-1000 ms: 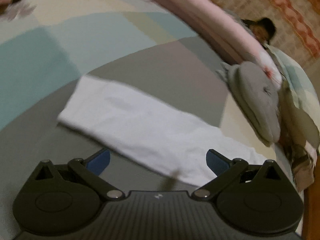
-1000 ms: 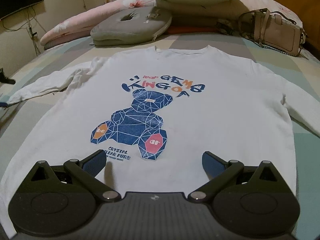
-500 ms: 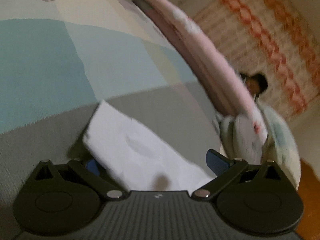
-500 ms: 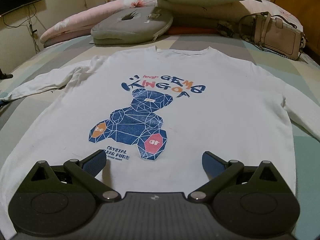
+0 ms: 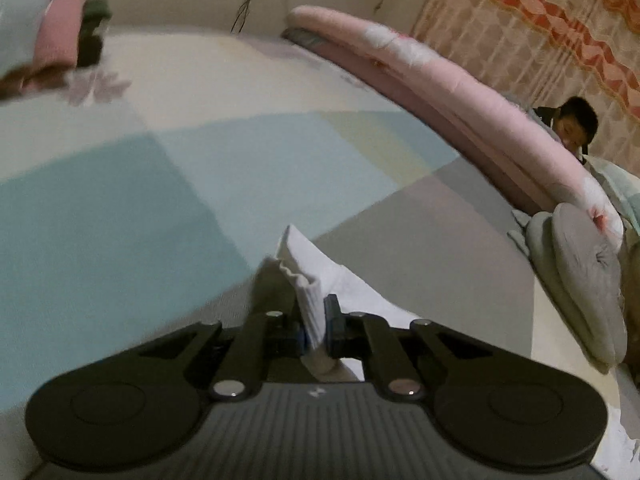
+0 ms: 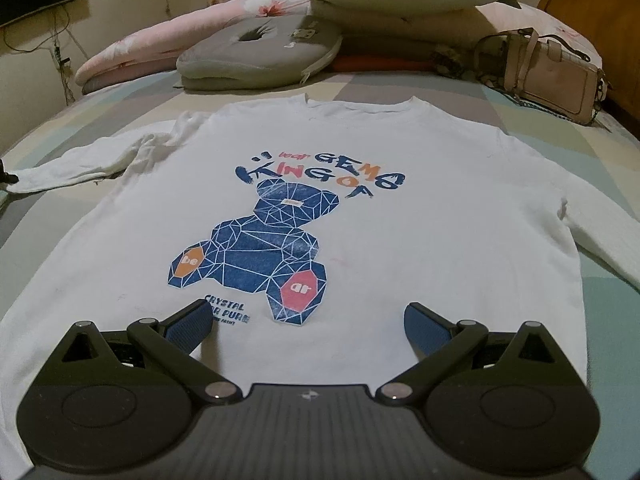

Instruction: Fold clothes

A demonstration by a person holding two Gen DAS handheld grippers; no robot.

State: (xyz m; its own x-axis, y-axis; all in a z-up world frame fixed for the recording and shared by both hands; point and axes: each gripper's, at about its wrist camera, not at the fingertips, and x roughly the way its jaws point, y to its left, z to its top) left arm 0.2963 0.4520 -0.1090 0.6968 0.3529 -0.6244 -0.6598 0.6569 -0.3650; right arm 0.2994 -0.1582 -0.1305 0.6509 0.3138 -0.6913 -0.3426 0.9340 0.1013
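My left tool (image 5: 316,326) was spread over the flat sleeve a moment ago; now it is pressed together on the sleeve cuff (image 5: 306,276), which stands bunched above the bedspread (image 5: 120,184), so I judge the first fold, sleeve toward the bear print, can begin. My right tool (image 6: 308,322) is spread and holds nothing, poised over the hem of the white long-sleeved shirt (image 6: 420,232), which lies face up on the bed with the bear print (image 6: 264,248) at its middle. Out from the print, the left view is motion-blurred, the cuff's lower part is hidden behind the tool, and the other sleeve (image 6: 608,236) runs out of frame.
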